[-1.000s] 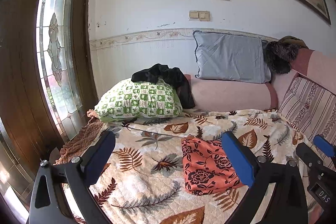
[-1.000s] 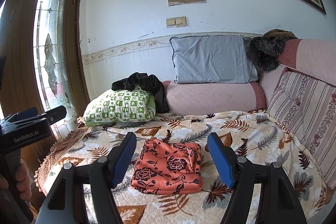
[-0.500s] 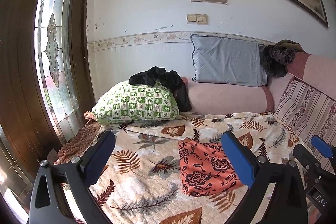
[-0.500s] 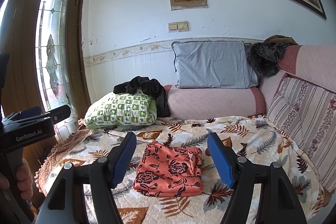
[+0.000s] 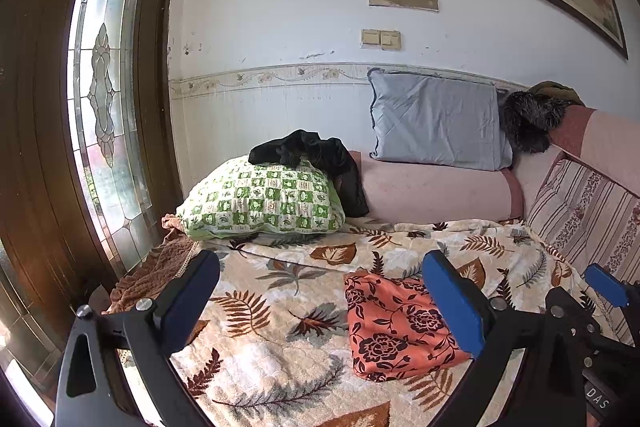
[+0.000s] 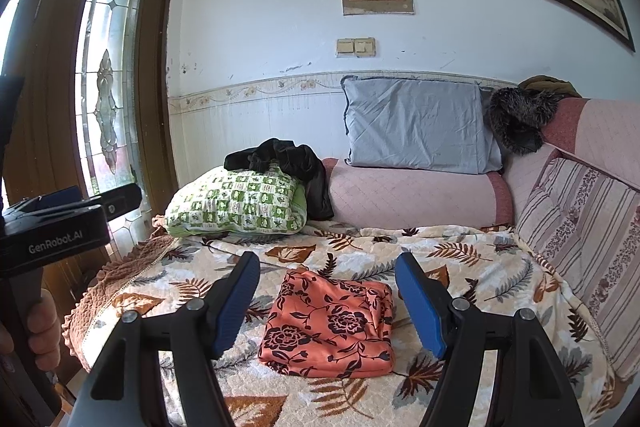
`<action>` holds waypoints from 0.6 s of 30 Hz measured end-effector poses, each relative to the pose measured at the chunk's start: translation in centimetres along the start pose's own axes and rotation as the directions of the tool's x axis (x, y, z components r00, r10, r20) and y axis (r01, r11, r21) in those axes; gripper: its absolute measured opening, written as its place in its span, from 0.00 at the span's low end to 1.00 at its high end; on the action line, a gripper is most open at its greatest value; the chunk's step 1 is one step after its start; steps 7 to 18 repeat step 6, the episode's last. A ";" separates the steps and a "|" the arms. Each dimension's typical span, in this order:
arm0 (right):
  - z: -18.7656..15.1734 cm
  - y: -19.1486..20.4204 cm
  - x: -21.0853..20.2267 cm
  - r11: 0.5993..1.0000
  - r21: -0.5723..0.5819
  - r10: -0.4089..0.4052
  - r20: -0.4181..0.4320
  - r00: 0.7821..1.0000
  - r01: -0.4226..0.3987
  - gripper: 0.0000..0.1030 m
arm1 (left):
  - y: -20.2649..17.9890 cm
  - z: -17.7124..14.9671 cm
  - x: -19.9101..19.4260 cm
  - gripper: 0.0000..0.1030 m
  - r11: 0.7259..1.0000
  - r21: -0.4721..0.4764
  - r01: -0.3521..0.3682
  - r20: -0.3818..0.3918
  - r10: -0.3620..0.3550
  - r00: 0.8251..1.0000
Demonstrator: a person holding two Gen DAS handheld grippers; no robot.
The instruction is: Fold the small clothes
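An orange cloth with black flowers [image 6: 330,323] lies folded into a flat rectangle on the leaf-print bedspread [image 6: 472,267]. It also shows in the left wrist view [image 5: 396,327], partly behind the blue right finger. My right gripper [image 6: 328,301] is open and empty, held above and short of the cloth, which shows between its fingers. My left gripper [image 5: 320,297] is open and empty, held off to the left of the cloth. The left gripper's body shows at the left edge of the right wrist view [image 6: 56,231].
A green checked pillow [image 5: 260,203] with a black garment [image 5: 316,163] on it lies at the back left. A grey pillow [image 5: 436,123] leans on the wall over a pink bolster [image 5: 436,191]. A striped cushion [image 6: 588,227] is at right, a glass door [image 5: 104,99] at left.
Both grippers have drawn back and risen a little from the bed, so the folded cloth looks smaller and lower. The cloth has not moved. Both grippers stay open.
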State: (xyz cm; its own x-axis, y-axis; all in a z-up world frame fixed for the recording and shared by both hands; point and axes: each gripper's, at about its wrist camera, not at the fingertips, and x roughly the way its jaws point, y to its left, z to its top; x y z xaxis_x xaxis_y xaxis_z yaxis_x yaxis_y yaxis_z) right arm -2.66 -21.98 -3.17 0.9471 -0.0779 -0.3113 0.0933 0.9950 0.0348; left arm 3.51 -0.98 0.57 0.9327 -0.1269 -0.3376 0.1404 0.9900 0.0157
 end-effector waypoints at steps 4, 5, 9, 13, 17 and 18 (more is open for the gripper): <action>-0.2 0.2 1.7 1.000 0.003 0.012 -0.017 1.000 -0.012 0.72 | 0.1 -0.1 0.2 1.00 1.000 0.002 -0.008 0.074 0.008 0.997; -0.2 -0.2 2.4 1.000 0.018 0.013 -0.028 1.000 -0.013 0.72 | 0.3 -0.2 0.9 1.00 1.000 0.000 -0.018 0.066 0.018 0.998; -0.3 -0.7 3.2 1.000 0.028 0.007 -0.039 0.999 -0.006 0.72 | 0.6 -0.3 1.9 1.00 1.000 -0.011 -0.008 0.038 0.008 0.999; -0.3 -0.7 3.2 1.000 0.028 0.007 -0.039 0.999 -0.006 0.72 | 0.6 -0.3 1.9 1.00 1.000 -0.011 -0.008 0.038 0.008 0.999; -0.3 -0.7 3.2 1.000 0.028 0.007 -0.039 0.999 -0.006 0.72 | 0.6 -0.3 1.9 1.00 1.000 -0.011 -0.008 0.038 0.008 0.999; -0.3 -0.7 3.2 1.000 0.028 0.007 -0.039 0.999 -0.006 0.72 | 0.6 -0.3 1.9 1.00 1.000 -0.011 -0.008 0.038 0.008 0.999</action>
